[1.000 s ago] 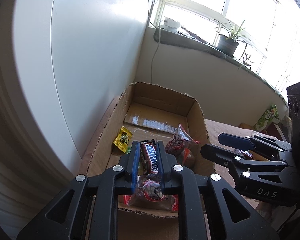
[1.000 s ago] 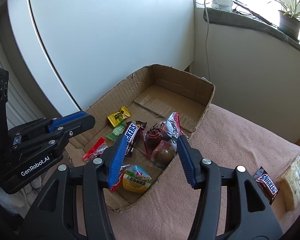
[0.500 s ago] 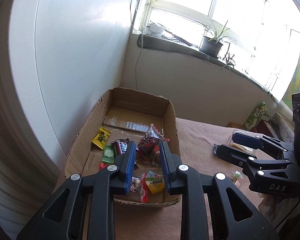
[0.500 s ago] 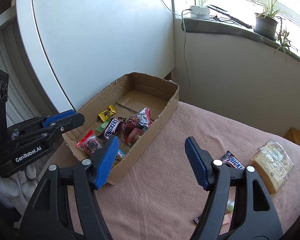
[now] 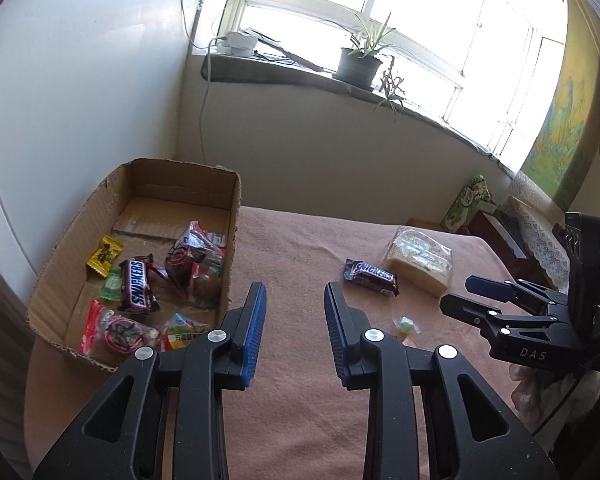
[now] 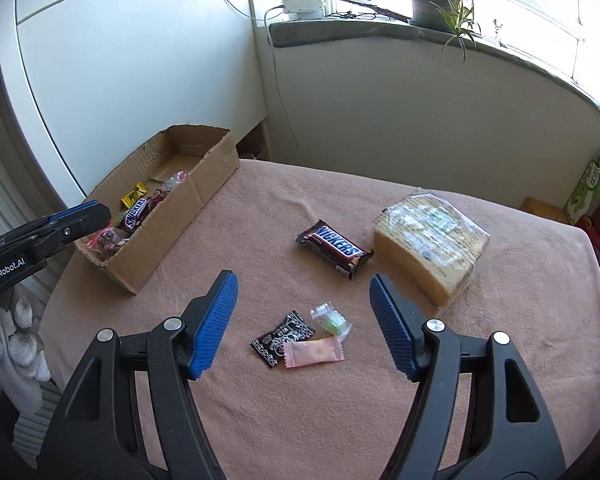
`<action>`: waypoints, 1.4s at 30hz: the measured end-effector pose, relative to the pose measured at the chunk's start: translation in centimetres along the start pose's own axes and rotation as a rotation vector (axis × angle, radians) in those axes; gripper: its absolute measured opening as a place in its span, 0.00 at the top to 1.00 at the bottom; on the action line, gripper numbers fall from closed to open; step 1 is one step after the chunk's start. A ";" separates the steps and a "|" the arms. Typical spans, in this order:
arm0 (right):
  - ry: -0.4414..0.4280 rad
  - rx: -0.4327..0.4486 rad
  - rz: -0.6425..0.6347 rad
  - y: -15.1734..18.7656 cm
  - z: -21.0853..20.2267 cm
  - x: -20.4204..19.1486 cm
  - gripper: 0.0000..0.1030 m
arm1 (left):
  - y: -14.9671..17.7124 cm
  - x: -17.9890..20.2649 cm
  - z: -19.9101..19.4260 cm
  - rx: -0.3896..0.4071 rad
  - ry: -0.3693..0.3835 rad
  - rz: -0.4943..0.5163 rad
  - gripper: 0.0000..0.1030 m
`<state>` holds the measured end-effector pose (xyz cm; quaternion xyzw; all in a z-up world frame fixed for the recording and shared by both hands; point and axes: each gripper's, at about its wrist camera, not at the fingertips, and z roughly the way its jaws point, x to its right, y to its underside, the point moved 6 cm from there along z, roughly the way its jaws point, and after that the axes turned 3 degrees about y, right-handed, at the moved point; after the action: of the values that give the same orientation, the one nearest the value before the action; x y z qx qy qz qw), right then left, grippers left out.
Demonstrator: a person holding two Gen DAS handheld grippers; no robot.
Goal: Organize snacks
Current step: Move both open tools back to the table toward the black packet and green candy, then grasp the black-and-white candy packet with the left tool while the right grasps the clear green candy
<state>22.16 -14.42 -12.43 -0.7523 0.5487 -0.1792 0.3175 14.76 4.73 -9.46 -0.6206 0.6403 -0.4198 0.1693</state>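
With the right gripper (image 6: 302,320) and left gripper (image 5: 295,330) both empty, jaws apart and lately widening, the three small packets (image 6: 298,340) lying clustered on the table (image 6: 260,208), apart from the cardboard box (image 6: 172,216), risk a double pickup.

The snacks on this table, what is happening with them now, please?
A person holding two grippers is sorting snacks into the cardboard box, which already holds several. The left gripper has just been opening and has nothing between its jaws. The right gripper is open and empty above the pink cloth. A Snickers bar, a bread pack and three small candies wait outside.
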 end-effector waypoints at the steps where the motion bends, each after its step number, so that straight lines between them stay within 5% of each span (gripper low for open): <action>1: 0.008 -0.006 0.012 0.3 0.2 0.6 0.31 | 0.3 0.5 0.3 -0.010 0.013 0.006 0.72; 13: -0.061 -0.095 0.093 3.2 3.2 3.9 0.31 | 5.1 6.4 4.6 -0.182 0.150 0.117 0.72; 17: -0.090 -0.126 0.089 3.5 4.8 3.7 0.38 | 6.5 8.0 6.4 -0.247 0.177 0.174 0.72; 27: -0.140 -0.163 0.117 3.5 7.8 4.6 0.39 | 8.6 9.2 9.8 -0.331 0.105 0.361 0.72; 30: -0.150 -0.173 0.116 3.5 8.5 4.5 0.49 | 8.3 8.9 10.2 -0.331 0.099 0.370 0.72; 42: -0.096 -0.166 0.024 3.5 9.1 3.6 0.52 | 7.2 9.7 12.4 -0.326 0.080 0.402 0.68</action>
<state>26.47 -15.94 -21.72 -0.7770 0.5549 -0.0934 0.2822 17.58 -9.27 -19.22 -0.4829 0.8161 -0.2932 0.1217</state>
